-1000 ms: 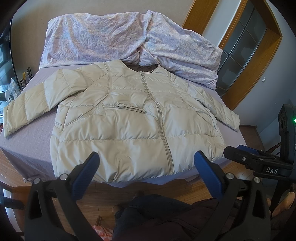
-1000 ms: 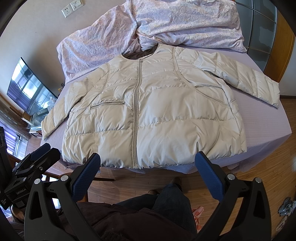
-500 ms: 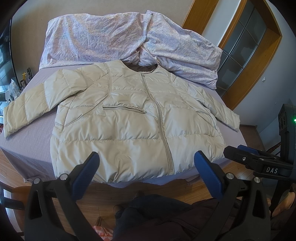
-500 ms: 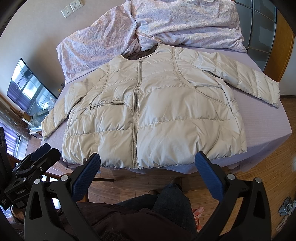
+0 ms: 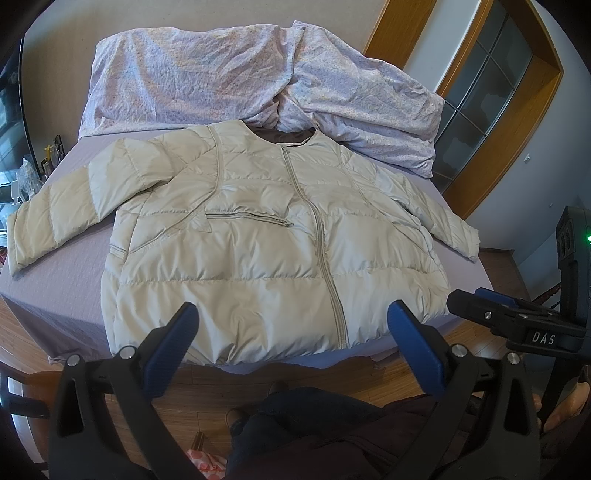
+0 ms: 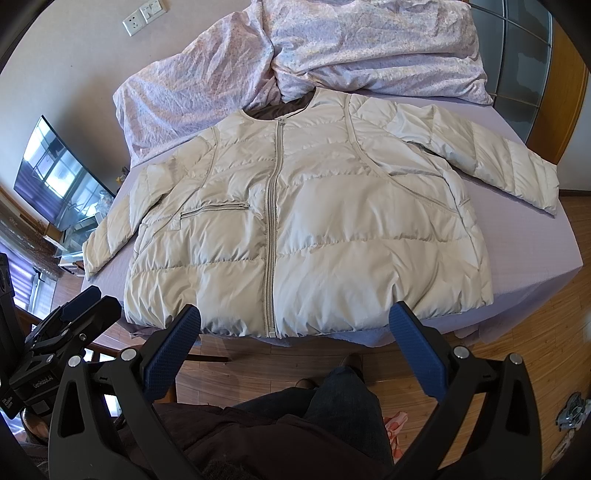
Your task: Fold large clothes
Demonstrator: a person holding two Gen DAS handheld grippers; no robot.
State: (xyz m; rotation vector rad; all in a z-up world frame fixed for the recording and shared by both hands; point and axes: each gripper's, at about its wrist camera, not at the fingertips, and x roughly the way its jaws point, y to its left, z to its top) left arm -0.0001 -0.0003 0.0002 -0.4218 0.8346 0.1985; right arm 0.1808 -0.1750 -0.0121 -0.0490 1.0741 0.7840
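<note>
Across lavender bed (image 5: 55,295), zipped jacket (image 5: 266,251) lies collar-away, sleeves spread sideways.

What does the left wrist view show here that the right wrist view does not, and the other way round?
Only the left wrist view shows the wooden door frame with glass panes and the right gripper from the side. Only the right wrist view shows the wall socket, the TV screen and the left gripper. Both show the beige puffer jacket, zipped and flat on the bed, and the crumpled duvet behind its collar.

Rumpled floral duvet (image 5: 258,74) behind; television (image 6: 55,177) aside.
</note>
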